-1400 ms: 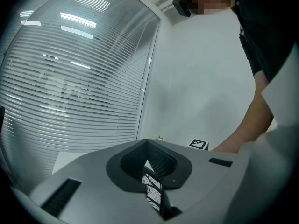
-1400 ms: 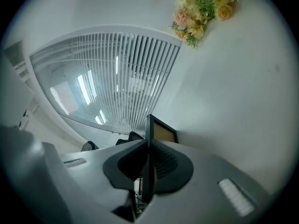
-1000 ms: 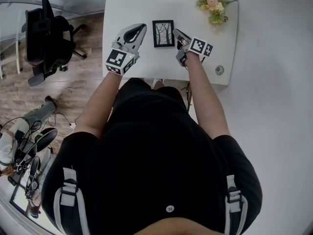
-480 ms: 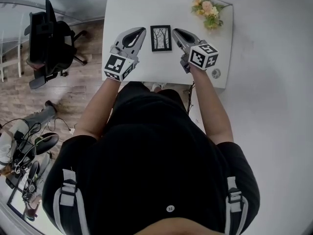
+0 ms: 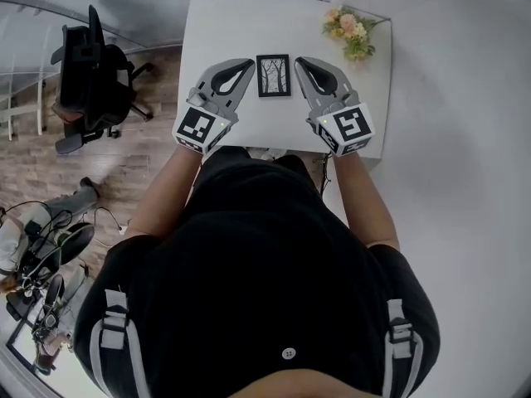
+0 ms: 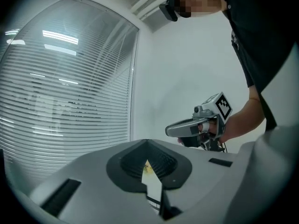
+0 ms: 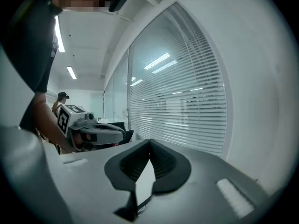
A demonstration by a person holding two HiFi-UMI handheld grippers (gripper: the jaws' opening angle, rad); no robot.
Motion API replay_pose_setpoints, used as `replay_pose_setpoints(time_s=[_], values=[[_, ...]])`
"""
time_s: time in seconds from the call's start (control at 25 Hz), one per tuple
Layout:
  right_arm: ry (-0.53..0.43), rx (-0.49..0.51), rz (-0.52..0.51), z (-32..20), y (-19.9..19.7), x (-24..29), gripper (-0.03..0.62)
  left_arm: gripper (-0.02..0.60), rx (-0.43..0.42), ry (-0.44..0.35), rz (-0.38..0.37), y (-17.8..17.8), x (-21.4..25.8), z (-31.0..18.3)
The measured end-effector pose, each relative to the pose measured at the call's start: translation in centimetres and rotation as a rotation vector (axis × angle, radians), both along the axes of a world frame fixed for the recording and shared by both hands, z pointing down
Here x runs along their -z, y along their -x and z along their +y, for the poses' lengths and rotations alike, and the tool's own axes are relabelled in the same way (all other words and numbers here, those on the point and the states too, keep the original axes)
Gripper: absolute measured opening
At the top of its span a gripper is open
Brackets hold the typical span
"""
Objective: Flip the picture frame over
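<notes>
Head view showed the black rectangular picture frame (image 5: 274,75) lying flat, tree print upward, on the white table (image 5: 216,23). The left gripper (image 5: 246,63) and right gripper (image 5: 301,61) flanked it, jaws closed on nothing. The flip was judged probably complete.

Bright, even light from ceiling strips (image 7: 71,72); fisheye bending and dark corners in both gripper views.

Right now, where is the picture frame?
In the head view, the picture frame lies on the white table between the left tool and right tool.
</notes>
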State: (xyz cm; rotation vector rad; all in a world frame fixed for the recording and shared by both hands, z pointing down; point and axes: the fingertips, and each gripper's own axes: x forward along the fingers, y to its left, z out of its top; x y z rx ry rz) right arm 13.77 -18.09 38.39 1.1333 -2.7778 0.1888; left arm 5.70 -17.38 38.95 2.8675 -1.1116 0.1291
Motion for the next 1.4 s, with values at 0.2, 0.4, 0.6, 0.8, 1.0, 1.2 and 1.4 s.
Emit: replay_pose_setpoints(time_s=[0.2,0.4,0.6,0.8,1.0,1.2,1.4], values=[[-0.072,0.014,0.034,1.5,0.4,1.4,0.011,0.003,-0.018,-0.009,0.017,-0.3,1.5,0.8],[-0.093,0.039,0.002,1.8,0.7,2.5,0.009,0.003,-0.017,-0.007,0.030,-0.6,2.1,0.7],[-0.090,0.053,-0.035,2.0,0.7,3.2,0.009,0.003,-0.028,-0.018,0.033,-1.2,3.1,0.8],[-0.081,0.057,-0.059,1.9,0.4,3.6,0.009,0.003,-0.028,-0.035,0.038,-1.7,4.0,0.7],[-0.076,0.054,-0.072,2.0,0.0,3.6,0.009,0.003,-0.030,-0.028,0.035,-1.8,3.8,0.8],[-0.071,0.045,-0.081,1.8,-0.3,3.4,0.009,0.003,-0.032,-0.035,0.032,-1.9,3.8,0.7],[-0.064,0.043,-0.080,1.7,-0.4,3.3,0.009,0.003,-0.032,-0.035,0.029,-2.0,3.8,0.5]])
